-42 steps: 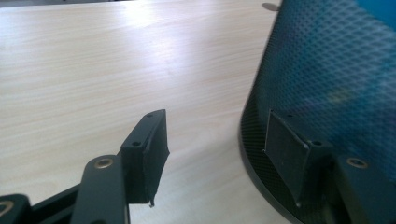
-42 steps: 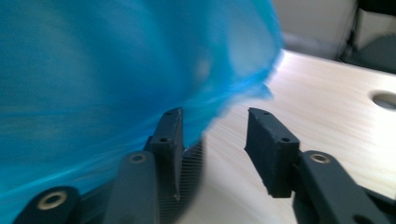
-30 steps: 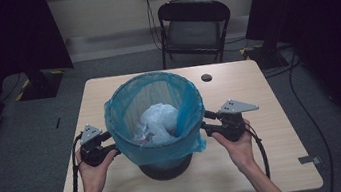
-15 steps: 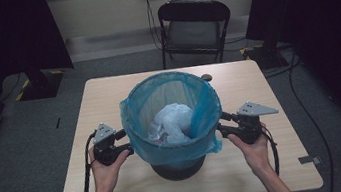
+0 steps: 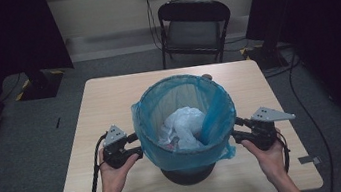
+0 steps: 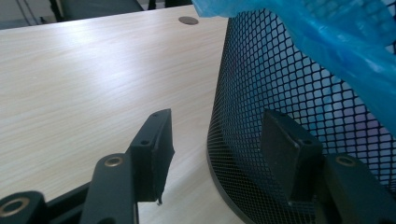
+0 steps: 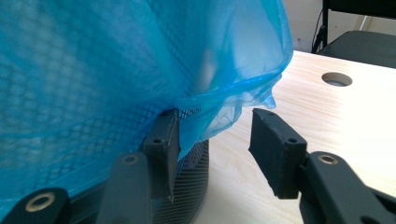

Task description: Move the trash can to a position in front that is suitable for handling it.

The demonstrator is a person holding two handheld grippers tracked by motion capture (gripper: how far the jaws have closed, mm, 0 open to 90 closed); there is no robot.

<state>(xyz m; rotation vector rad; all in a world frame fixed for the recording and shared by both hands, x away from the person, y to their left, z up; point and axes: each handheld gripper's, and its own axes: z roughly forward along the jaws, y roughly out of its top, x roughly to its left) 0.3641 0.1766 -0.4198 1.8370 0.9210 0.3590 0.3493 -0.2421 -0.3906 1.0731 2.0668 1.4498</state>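
Note:
A black mesh bin lined with a blue plastic bag stands upright on the wooden table. White crumpled waste lies inside. My left gripper is open at the bin's left side. In the left gripper view one of its jaws rests against the mesh below the bag's overhang, and the other hangs over bare table. My right gripper is open at the bin's right side, with one jaw tucked under the bag's hem against the mesh and the other free.
A black folding chair stands beyond the table's far edge. A round cable hole sits in the tabletop behind the bin. Bare table spreads to the left and far side. Dark curtains flank the room, and cables run over the floor at right.
The bin has shifted to the right across the table, with both grippers moving right alongside it and staying at its two sides.

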